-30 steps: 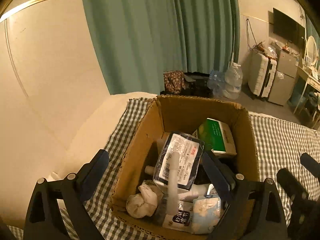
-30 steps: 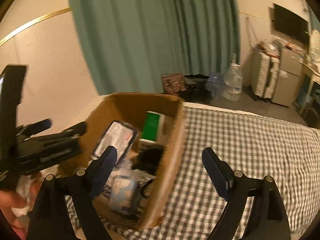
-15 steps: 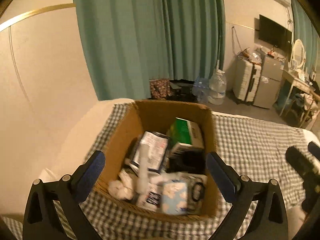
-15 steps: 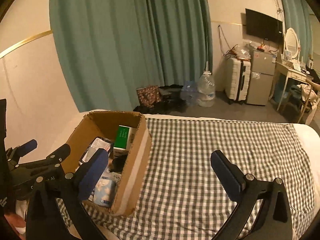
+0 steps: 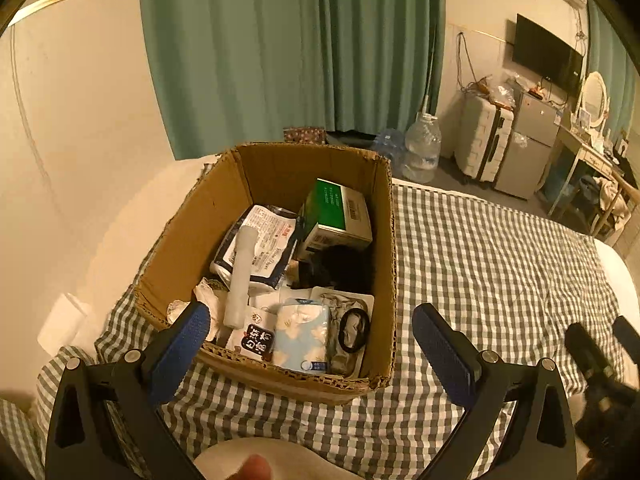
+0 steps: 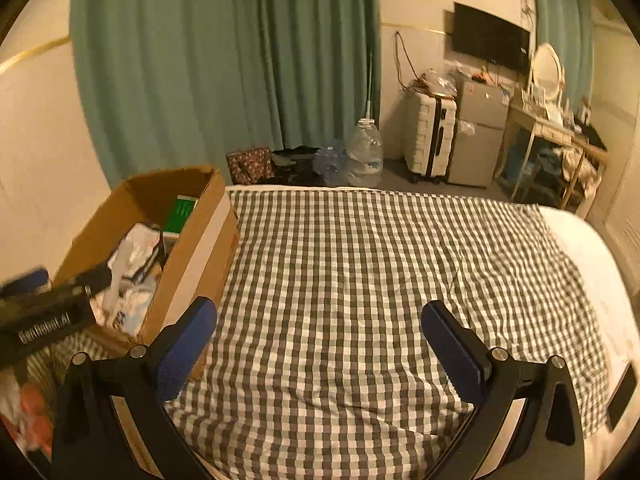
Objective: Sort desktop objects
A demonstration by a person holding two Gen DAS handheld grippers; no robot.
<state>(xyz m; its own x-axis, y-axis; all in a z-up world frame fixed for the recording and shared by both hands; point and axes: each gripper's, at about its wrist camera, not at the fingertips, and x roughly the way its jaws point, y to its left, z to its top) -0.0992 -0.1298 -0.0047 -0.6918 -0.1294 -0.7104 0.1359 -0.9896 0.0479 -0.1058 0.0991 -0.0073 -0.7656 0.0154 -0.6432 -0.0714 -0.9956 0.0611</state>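
A cardboard box [image 5: 200,220] stands on the checked cloth [image 5: 480,264] at the bed's left side. Inside lie a green and white carton [image 5: 336,212], a dark wipes pack [image 5: 260,244], a white tube [image 5: 240,276], a light blue tissue pack [image 5: 302,332], a black hair tie [image 5: 354,330] and crumpled tissue [image 5: 204,300]. My left gripper [image 5: 310,330] hangs open just short of the box's near wall, nothing between its fingers. My right gripper [image 6: 318,326] is open over bare cloth [image 6: 360,272], to the right of the box [image 6: 192,248].
Green curtains [image 6: 224,64], a water jug [image 6: 364,148], a white suitcase [image 6: 430,136], a small fridge [image 6: 478,132] and a desk [image 6: 560,132] stand beyond the bed. A wall [image 5: 80,120] runs along the left. A dark phone [image 6: 622,396] lies at the bed's right edge.
Both grippers have drawn back from the box, so it looks smaller and farther. The right gripper has swung right, off the box and over the cloth. Its jaws have widened a little.
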